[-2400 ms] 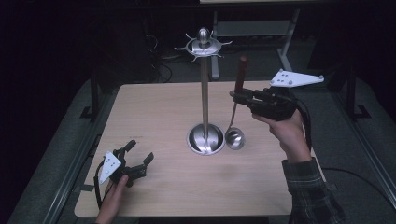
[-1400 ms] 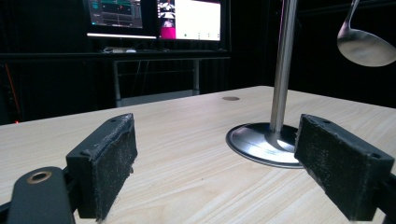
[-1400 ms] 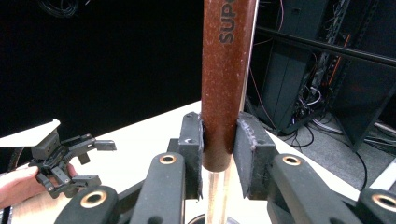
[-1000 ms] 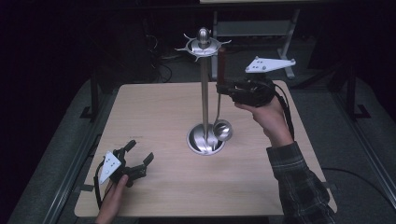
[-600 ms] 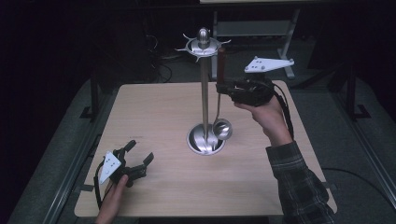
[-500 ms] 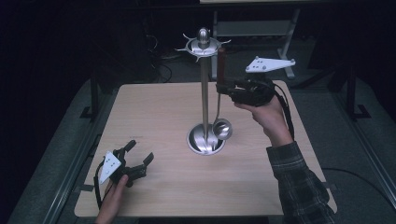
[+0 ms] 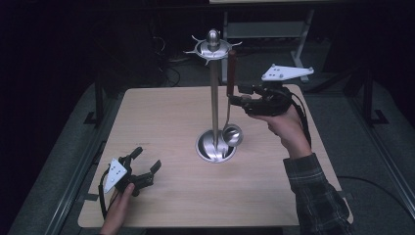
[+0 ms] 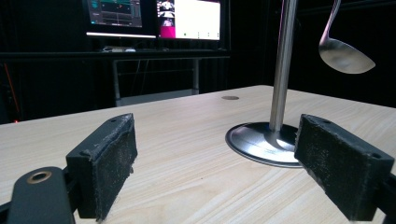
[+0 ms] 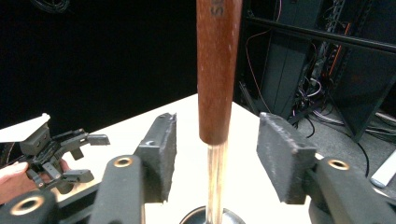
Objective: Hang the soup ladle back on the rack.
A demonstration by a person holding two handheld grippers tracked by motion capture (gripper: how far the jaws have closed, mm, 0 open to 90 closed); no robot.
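Two parted pads of the right gripper [image 9: 215, 158], just opened, either side of the hanging ladle's wooden handle [image 9: 217, 70], clear of it.

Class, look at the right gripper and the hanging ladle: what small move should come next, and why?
Probably draw the right gripper straight back. Its jaws have just been opening and stand clear on both sides of the ladle, whose bowl hangs above the stand base, so the ladle seems hung.
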